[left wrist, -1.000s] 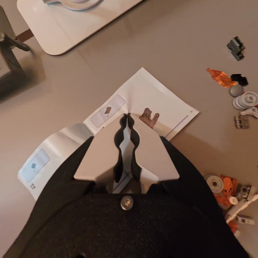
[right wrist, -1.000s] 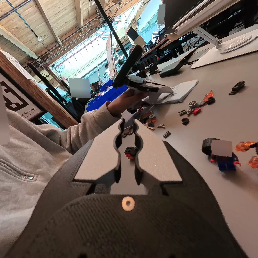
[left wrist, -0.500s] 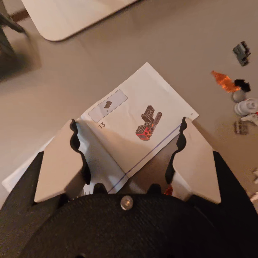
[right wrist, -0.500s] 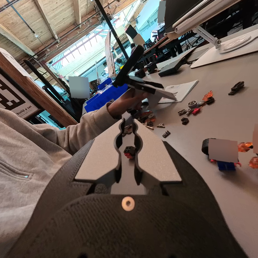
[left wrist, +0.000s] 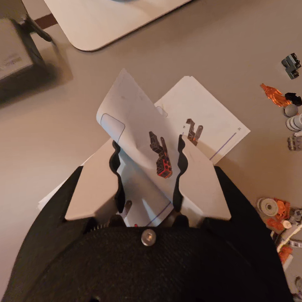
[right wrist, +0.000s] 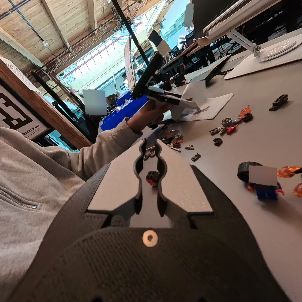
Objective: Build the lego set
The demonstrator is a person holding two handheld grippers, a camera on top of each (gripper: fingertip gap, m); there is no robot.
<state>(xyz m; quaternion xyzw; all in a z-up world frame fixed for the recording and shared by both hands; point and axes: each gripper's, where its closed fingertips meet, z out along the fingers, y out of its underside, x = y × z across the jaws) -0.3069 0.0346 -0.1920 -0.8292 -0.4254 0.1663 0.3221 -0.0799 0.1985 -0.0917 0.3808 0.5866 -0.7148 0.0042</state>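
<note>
A: Lego booklet sits mid-table; call it the landmark. What's left of it?
B: Dark box, blurred, well off to the left. White monitor base behind the booklet.
A: Left gripper?
B: Over the booklet's near edge, jaws spread partway. One page is curled up and stands between the fingers. Can't tell if either finger touches it. From the right wrist view, the same gripper tips down onto the booklet, hand on its handle.
A: Right of the booklet?
B: Loose parts: dark grey block, clear orange flame piece, grey discs. Nearer the camera and right of the booklet, a pile of orange and grey parts.
A: Right gripper?
B: Well in front of the booklet, low over the table. Fingers close together with a narrow gap, gripping nothing. Small black-and-red block lies on the table in that gap, hard against the right finger. Minifigure in blue lies further right.
</note>
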